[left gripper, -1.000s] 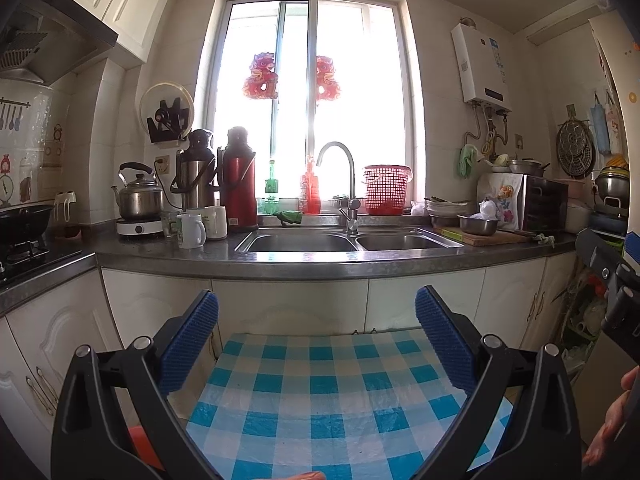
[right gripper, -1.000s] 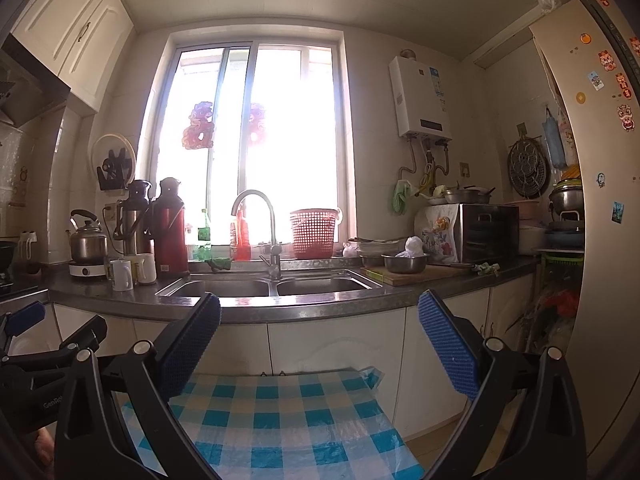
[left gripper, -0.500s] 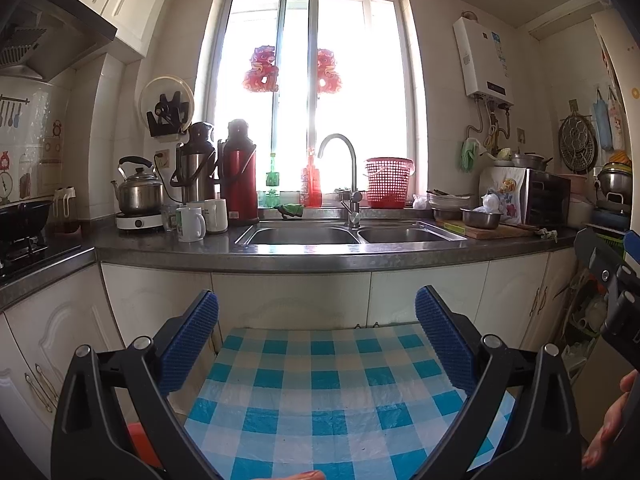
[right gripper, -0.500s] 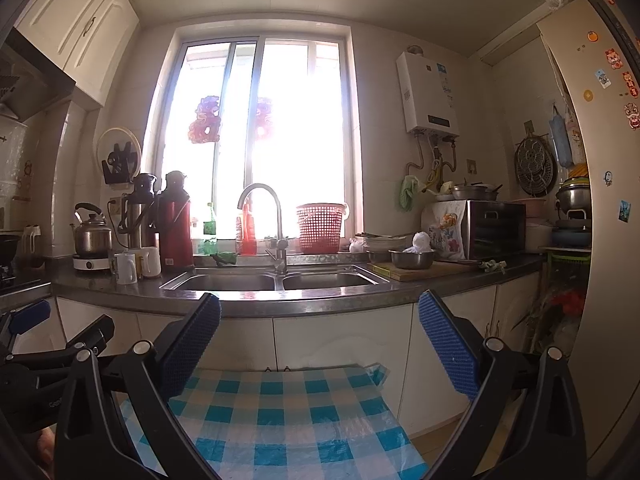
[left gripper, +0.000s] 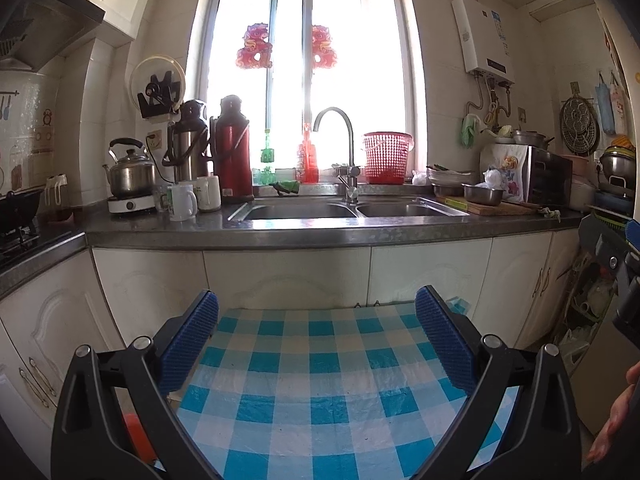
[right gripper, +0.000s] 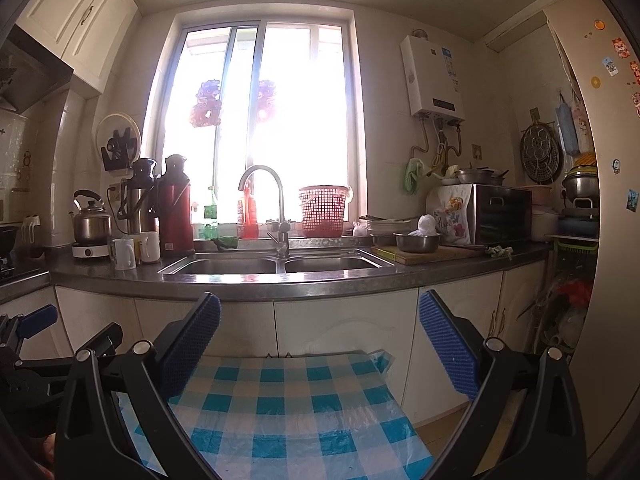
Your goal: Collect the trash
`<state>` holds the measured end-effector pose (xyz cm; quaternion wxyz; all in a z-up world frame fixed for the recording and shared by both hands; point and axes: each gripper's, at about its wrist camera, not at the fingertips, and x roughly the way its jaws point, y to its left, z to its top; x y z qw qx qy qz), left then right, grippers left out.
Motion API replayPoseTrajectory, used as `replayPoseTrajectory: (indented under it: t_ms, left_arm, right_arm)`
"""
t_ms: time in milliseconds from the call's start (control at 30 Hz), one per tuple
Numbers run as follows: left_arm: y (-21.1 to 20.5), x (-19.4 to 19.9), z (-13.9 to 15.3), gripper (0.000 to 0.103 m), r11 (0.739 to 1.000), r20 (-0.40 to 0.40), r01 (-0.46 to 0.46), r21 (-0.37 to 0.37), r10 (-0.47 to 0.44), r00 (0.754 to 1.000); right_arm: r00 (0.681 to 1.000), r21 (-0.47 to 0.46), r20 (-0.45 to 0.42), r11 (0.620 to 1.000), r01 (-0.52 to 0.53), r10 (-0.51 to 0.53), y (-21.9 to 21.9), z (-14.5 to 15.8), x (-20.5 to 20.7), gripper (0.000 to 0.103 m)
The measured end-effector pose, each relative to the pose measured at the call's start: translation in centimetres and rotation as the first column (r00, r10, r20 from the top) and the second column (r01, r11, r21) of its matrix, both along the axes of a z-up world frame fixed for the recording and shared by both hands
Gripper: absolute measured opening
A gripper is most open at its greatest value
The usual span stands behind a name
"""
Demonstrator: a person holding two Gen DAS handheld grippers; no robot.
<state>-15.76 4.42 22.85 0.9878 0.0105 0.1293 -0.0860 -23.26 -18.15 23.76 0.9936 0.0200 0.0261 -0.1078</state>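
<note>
A bright window (left gripper: 312, 76) is set in the tiled back wall above a double sink (left gripper: 344, 210) in a dark countertop (right gripper: 280, 280). White cabinets (left gripper: 280, 276) are fitted below. A water heater (right gripper: 434, 76) is mounted at right.

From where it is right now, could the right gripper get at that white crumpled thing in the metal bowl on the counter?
Probably not without moving closer. The right gripper hangs open and empty over the checked table, below counter level, and the white wad in the metal bowl sits well beyond. Nothing blocks the way, though.
</note>
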Motion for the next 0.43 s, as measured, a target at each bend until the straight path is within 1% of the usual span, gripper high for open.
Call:
replayPoseTrajectory:
  t_ms: [67, 133, 167, 200, 233, 300, 367, 433]
  left_arm:
    - [-0.3, 1.2, -1.7, 0.099, 1.0, -0.059, 0.012, -0.008, -0.012, 0.998]
    - [-0.8, 2.6, -3.9, 0.099, 1.0, -0.13, 0.012, 0.001, -0.012, 0.992]
    - [-1.1, 3.7, -5.6, 0.099, 1.0, -0.18, 0.005, 0.007, -0.003, 0.984]
    - [-1.3, 4.4, -6.7, 0.099, 1.0, -0.213, 0.001, 0.007, 0.001, 0.977]
    - [-1.5, 5.4, -8.5, 0.099, 1.0, -0.264, -0.007, 0.011, 0.009, 0.965]
    - [-1.7, 7.2, -11.5, 0.099, 1.0, -0.344, -0.024, 0.02, 0.029, 0.938]
    - [-1.9, 8.8, -14.2, 0.099, 0.999, -0.416, -0.044, 0.032, 0.053, 0.908]
    - [-2.1, 10.4, -16.7, 0.099, 0.997, -0.47, -0.063, 0.046, 0.077, 0.88]
  right_arm:
    - [1.0, 0.006, -0.026, 1.0, -0.001, 0.001, -0.4, -0.8, 1.0, 0.098]
    - [0.998, 0.012, -0.069, 1.0, -0.002, 0.003, -0.9, -2.1, 2.5, 0.098]
    - [0.996, 0.018, -0.093, 1.0, -0.002, 0.004, -1.2, -2.8, 3.3, 0.098]
    - [0.993, 0.027, -0.12, 1.0, -0.004, 0.007, -1.5, -3.7, 4.2, 0.098]
    - [0.989, 0.036, -0.146, 0.999, -0.007, 0.012, -1.8, -4.6, 4.9, 0.098]
    - [0.973, 0.061, -0.228, 0.998, -0.011, 0.025, -2.5, -6.9, 7.2, 0.098]
    - [0.951, 0.07, -0.307, 0.997, -0.013, 0.034, -3.0, -9.4, 9.3, 0.098]
    - [0.92, 0.071, -0.391, 0.997, -0.017, 0.043, -3.3, -12.2, 11.5, 0.098]
